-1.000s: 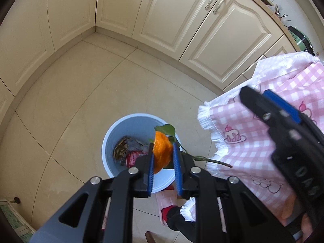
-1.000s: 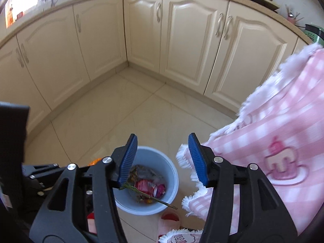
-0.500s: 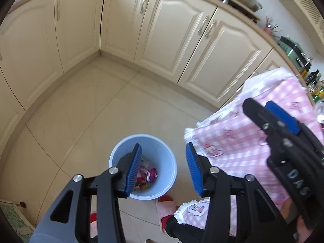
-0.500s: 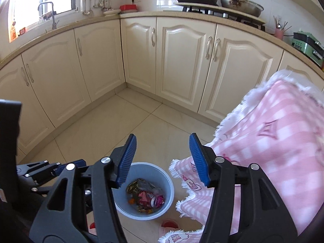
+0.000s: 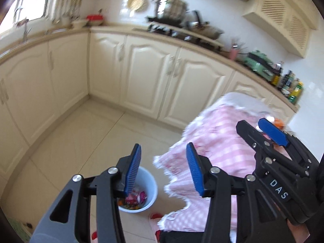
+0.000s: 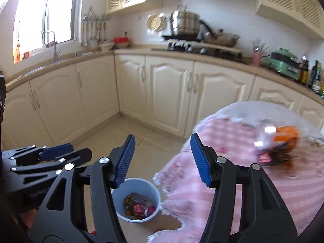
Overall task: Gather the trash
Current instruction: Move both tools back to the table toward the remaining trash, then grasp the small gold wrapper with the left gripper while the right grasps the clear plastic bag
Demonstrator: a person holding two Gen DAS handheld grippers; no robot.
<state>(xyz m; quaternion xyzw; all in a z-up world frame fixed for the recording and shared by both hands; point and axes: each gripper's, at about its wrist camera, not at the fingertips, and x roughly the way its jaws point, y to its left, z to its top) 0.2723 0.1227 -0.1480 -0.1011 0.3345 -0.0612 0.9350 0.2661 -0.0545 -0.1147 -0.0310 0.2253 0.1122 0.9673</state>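
Note:
A light blue bin (image 5: 150,184) stands on the tiled floor beside the table, with wrappers and peel (image 6: 139,208) inside. My left gripper (image 5: 163,158) hangs high above the bin, jaws opening, nothing between them. My right gripper (image 6: 162,151) is beside it over the table's edge, jaws also opening and empty. Each gripper shows in the other's view: the right gripper (image 5: 271,133) and the left gripper (image 6: 56,149). On the pink checked tablecloth (image 6: 232,151) lies blurred trash, an orange packet (image 6: 285,135) with a shiny can and a dark wrapper.
Cream cabinets (image 6: 168,93) wrap around the floor behind the bin. The counter carries a stove with pots (image 6: 186,26), a green appliance (image 6: 285,62) and bottles. A sink and window are at the left. A red and pink slipper (image 5: 155,216) lies by the bin.
The left gripper opened and let go of the orange peel with its leafy stem over the bin. Both grippers then rose and tipped up, so counter and wall came into view.

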